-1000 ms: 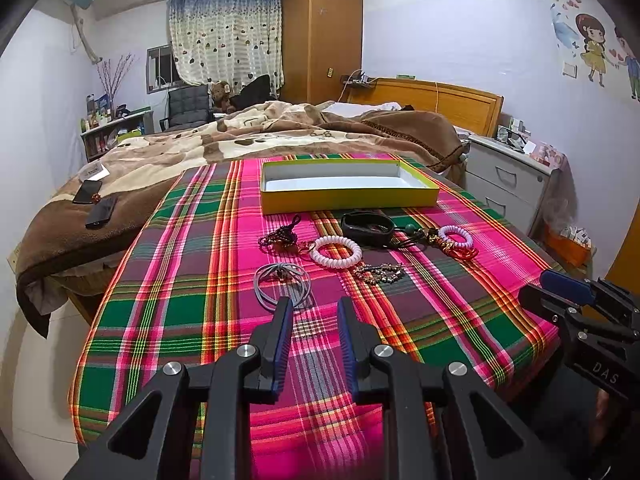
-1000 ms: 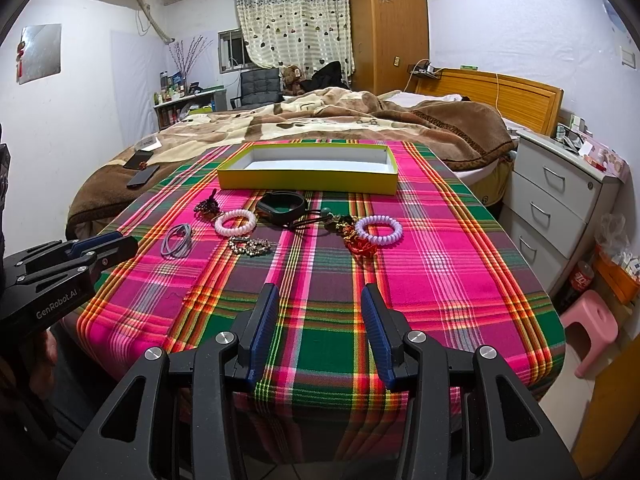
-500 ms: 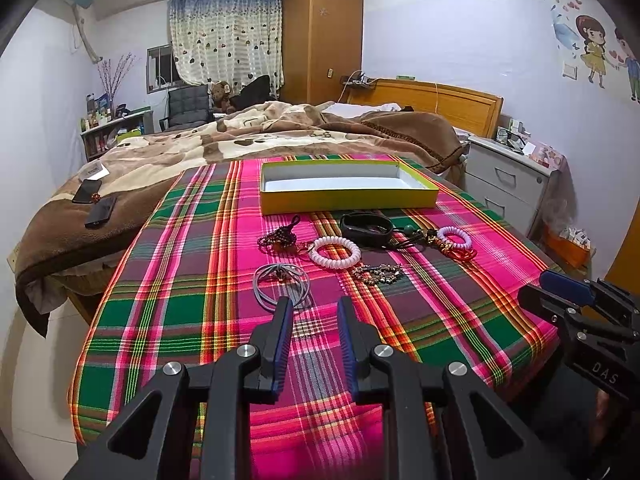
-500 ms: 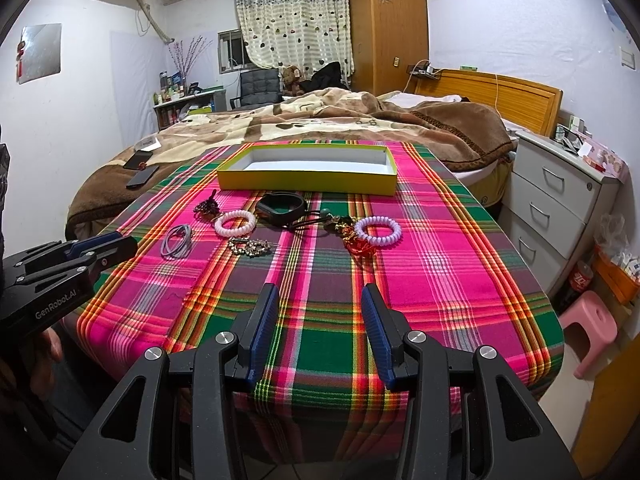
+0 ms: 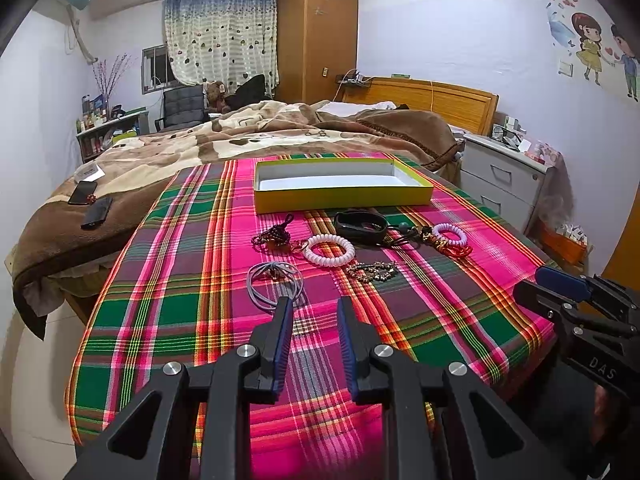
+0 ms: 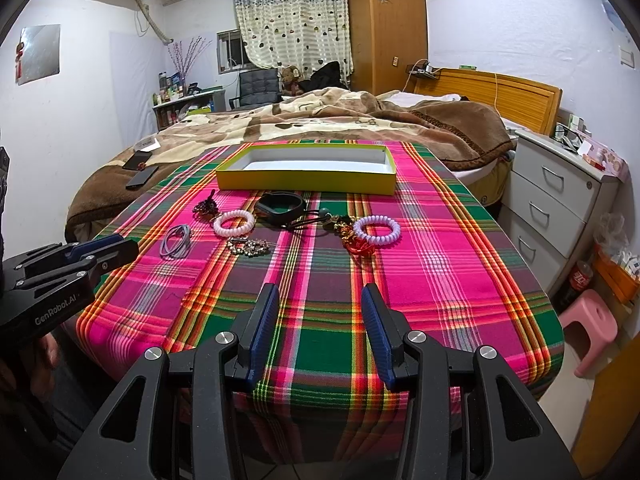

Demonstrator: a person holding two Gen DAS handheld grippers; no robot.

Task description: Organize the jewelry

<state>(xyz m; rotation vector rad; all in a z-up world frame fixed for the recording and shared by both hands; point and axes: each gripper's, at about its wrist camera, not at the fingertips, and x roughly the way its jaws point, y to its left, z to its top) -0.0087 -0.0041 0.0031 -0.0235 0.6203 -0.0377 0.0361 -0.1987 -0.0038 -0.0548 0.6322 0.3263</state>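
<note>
Jewelry lies in a row across the plaid cloth: grey hair ties [image 5: 274,283], a dark bead bracelet [image 5: 273,235], a white coil bracelet [image 5: 329,250], a gold chain piece [image 5: 372,271], a black band [image 5: 361,227], a red-gold charm with a pale coil bracelet [image 5: 450,235]. Beyond them stands an empty yellow box [image 5: 340,197]. My left gripper [image 5: 313,307] is open and empty, just short of the hair ties. My right gripper [image 6: 319,294] is open and empty near the table's front edge, short of the pale coil bracelet [image 6: 377,230]. The box [image 6: 306,178] shows in the right wrist view too.
The table's plaid cloth [image 5: 168,280] ends at a rounded front edge. A bed with a brown blanket [image 5: 240,140] lies behind, with phones [image 5: 96,212] on it. A white drawer unit [image 6: 560,200] and a pink stool [image 6: 592,328] stand on the right.
</note>
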